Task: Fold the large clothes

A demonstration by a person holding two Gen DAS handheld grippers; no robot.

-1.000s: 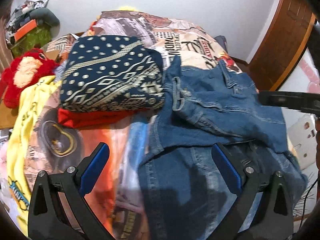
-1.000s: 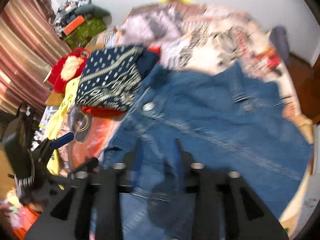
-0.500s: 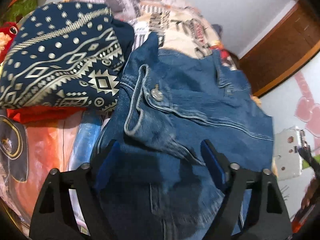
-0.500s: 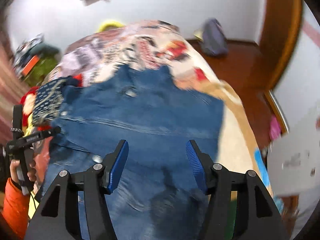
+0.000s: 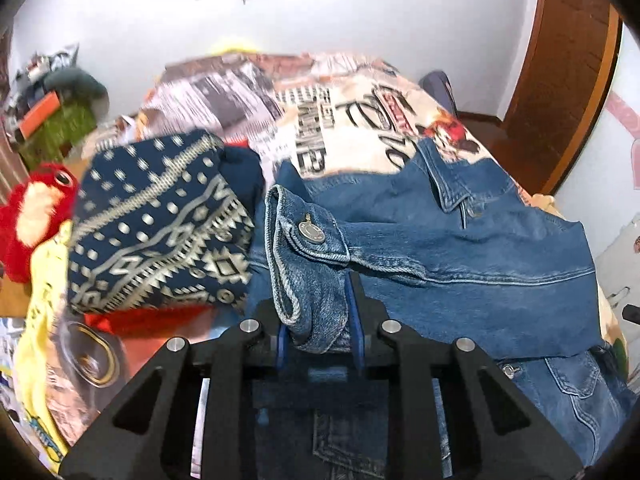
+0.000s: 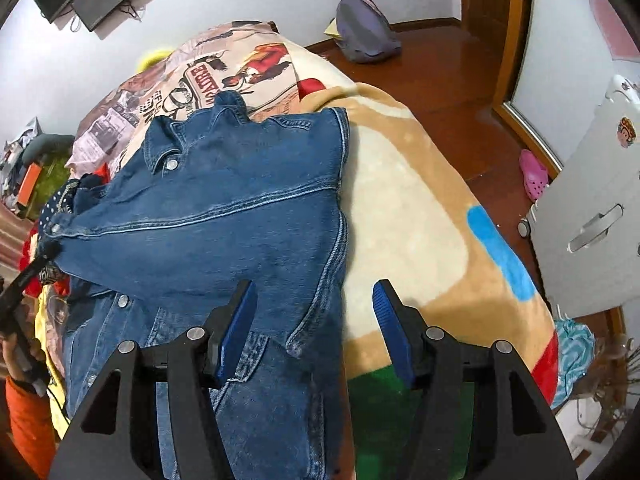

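Observation:
A blue denim jacket [image 5: 472, 256] lies spread on the bed. My left gripper [image 5: 318, 320] is shut on the jacket's sleeve cuff [image 5: 308, 264], which carries a metal button and is lifted off the bed. In the right wrist view the jacket [image 6: 224, 216] covers the left half of the bed, and the left gripper shows at the far left edge, pulling the sleeve out. My right gripper [image 6: 316, 332] is open and empty, with its jaws either side of the jacket's right edge near the hem.
A folded navy patterned garment [image 5: 160, 224] lies on a red one, left of the jacket. A red plush toy [image 5: 32, 216] and a yellow cloth [image 5: 44, 320] sit further left. The printed bed blanket [image 6: 404, 216] ends at a wooden floor. A white cabinet [image 6: 592, 216] stands at right.
My left gripper has closed on the sleeve cuff and lifted it. My right gripper has opened, let go of the jacket and swung to its right edge.

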